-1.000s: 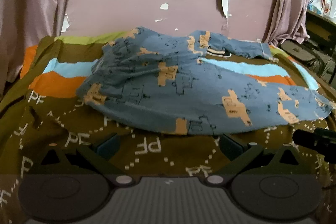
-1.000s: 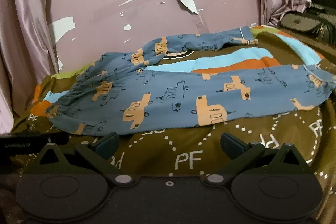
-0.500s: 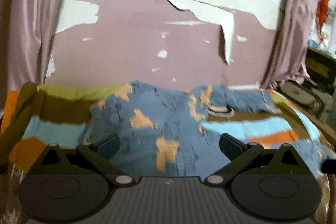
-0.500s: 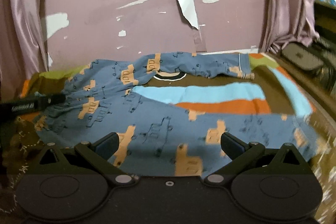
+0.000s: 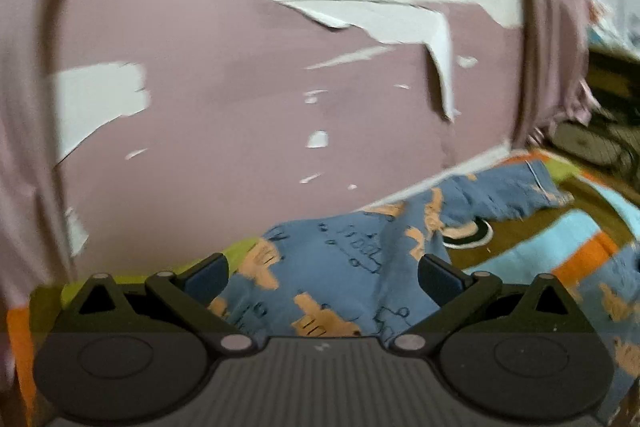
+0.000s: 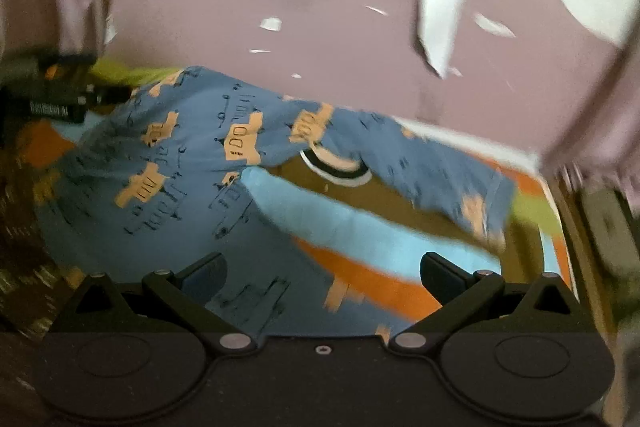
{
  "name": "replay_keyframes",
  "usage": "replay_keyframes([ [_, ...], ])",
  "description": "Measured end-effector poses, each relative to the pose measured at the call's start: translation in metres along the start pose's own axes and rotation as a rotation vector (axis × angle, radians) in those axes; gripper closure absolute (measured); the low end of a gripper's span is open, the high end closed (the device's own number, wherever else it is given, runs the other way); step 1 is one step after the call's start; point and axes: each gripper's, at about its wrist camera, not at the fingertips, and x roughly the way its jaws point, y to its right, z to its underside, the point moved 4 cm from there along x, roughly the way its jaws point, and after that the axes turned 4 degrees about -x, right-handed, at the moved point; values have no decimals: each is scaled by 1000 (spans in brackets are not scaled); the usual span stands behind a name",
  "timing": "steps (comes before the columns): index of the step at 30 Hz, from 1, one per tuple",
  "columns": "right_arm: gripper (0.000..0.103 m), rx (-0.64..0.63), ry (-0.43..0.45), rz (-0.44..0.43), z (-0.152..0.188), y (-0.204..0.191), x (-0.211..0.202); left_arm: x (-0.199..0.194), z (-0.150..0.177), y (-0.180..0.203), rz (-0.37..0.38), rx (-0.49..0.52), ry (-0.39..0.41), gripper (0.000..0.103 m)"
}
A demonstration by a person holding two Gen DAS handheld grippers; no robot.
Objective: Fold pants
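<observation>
Both grippers advanced over pants (image 6: pixel 192 163), jaws wide, holding nothing.

You raised and tilted the left gripper (image 5: pixel 322 277) from the bedspread's (image 5: pixel 520 227) near edge to over the pants (image 5: pixel 340 267), you carried the right gripper (image 6: pixel 322 277) forward over the pants (image 6: pixel 160 187), both views tilted, wall filling more frame.
</observation>
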Motion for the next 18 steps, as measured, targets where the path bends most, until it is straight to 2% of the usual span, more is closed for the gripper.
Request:
replay_keyframes([
  [2, 1, -59, 56, -41, -4, 11, 22, 14, -7, 8, 10, 97, -20, 0],
  [5, 1, -41, 78, -123, -15, 38, 52, 41, -17, 20, -18, 238, -77, 0],
  [7, 1, -30, 107, -146, -23, 60, 72, 63, -22, 23, -48, 281, -121, 0],
  [10, 1, -21, 151, -139, -30, 88, 104, 97, -22, 16, -96, 266, -154, 0],
  [14, 1, -62, 168, -127, -25, 103, 149, 135, -15, -10, -182, 151, -171, 0],
  [18, 1, -61, 197, -172, -33, 109, 172, 149, -19, -26, -181, 93, -181, 0],
])
